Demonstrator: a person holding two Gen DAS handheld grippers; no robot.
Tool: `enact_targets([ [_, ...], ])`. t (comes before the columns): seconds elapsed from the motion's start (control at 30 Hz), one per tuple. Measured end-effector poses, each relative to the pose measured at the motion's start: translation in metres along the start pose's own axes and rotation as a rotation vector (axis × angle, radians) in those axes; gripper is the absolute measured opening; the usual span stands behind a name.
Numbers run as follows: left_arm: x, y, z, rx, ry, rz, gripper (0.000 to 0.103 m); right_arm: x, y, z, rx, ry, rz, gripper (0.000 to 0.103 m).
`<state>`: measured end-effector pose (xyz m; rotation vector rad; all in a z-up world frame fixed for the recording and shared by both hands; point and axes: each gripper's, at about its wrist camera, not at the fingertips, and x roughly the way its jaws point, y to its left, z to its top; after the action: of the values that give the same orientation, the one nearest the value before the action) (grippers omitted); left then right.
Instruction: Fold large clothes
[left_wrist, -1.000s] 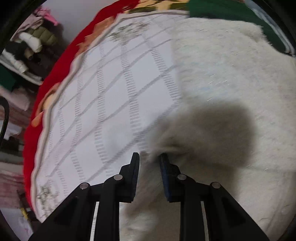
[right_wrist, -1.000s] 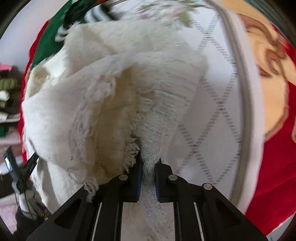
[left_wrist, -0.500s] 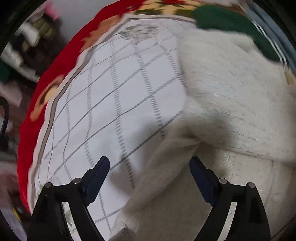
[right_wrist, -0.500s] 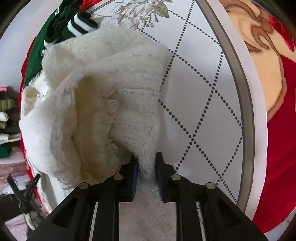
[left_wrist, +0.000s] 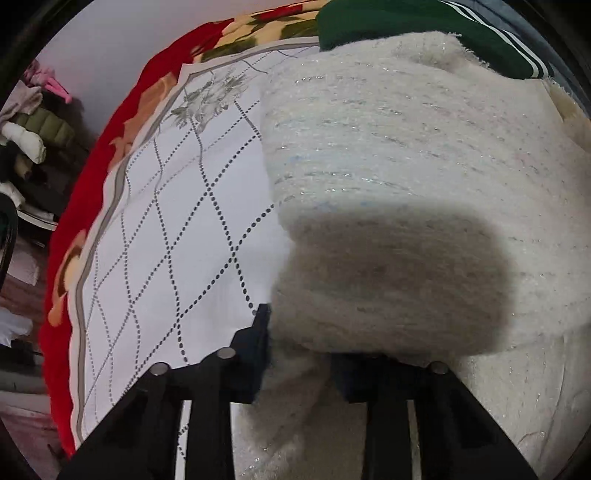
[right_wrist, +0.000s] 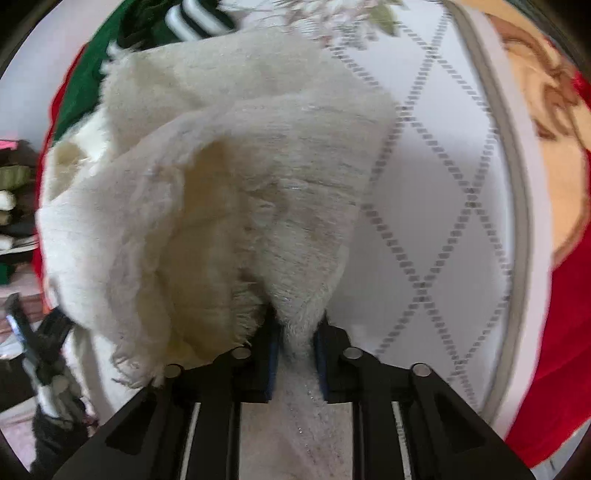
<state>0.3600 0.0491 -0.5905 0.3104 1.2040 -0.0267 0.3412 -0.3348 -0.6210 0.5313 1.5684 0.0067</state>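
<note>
A large fluffy cream garment (left_wrist: 388, 177) lies on the white diamond-patterned bedspread (left_wrist: 166, 229). My left gripper (left_wrist: 299, 343) is closed around a thick fold of it; the right finger is hidden under the fabric. In the right wrist view my right gripper (right_wrist: 295, 328) is shut on another bunched part of the same cream garment (right_wrist: 229, 177), which hangs lifted and draped to the left with a frayed edge. The left gripper (right_wrist: 40, 339) shows at the far lower left there.
A green striped garment (left_wrist: 424, 33) lies at the far end of the bed, also in the right wrist view (right_wrist: 147, 33). The bedspread has a red floral border (left_wrist: 92, 206) (right_wrist: 554, 258). Piled clothes (left_wrist: 33, 125) sit on shelves to the left.
My left gripper was shut on the garment, opened wide, and has now closed on a thick fold. My right gripper stayed shut on the garment and shifted it over the bed.
</note>
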Motion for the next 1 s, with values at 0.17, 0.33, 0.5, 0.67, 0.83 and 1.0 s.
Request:
enact_targets([
  [0.17, 0.0, 0.032, -0.006, -0.096, 0.022, 0.007, 0.028, 0.01, 0.031, 0.005, -0.093, 0.039, 0.077, 0.016],
  [0.33, -0.002, 0.033, -0.02, -0.102, 0.037, 0.027, 0.031, 0.008, 0.01, 0.022, -0.002, 0.001, 0.006, 0.014],
  [0.5, -0.001, 0.031, -0.016, -0.124, 0.054, 0.026, 0.033, 0.021, -0.022, 0.026, 0.249, -0.042, -0.004, 0.017],
  [0.67, -0.022, 0.037, -0.02, -0.181, 0.057, 0.036, 0.084, 0.01, 0.002, 0.02, 0.236, -0.04, -0.018, 0.042],
  [0.83, -0.05, 0.043, -0.031, -0.241, 0.045, 0.021, 0.089, -0.034, 0.022, 0.005, 0.236, -0.145, 0.021, 0.044],
  [1.0, -0.062, 0.04, -0.024, -0.298, 0.043, 0.004, 0.089, -0.016, 0.066, 0.012, 0.192, -0.146, 0.29, 0.083],
])
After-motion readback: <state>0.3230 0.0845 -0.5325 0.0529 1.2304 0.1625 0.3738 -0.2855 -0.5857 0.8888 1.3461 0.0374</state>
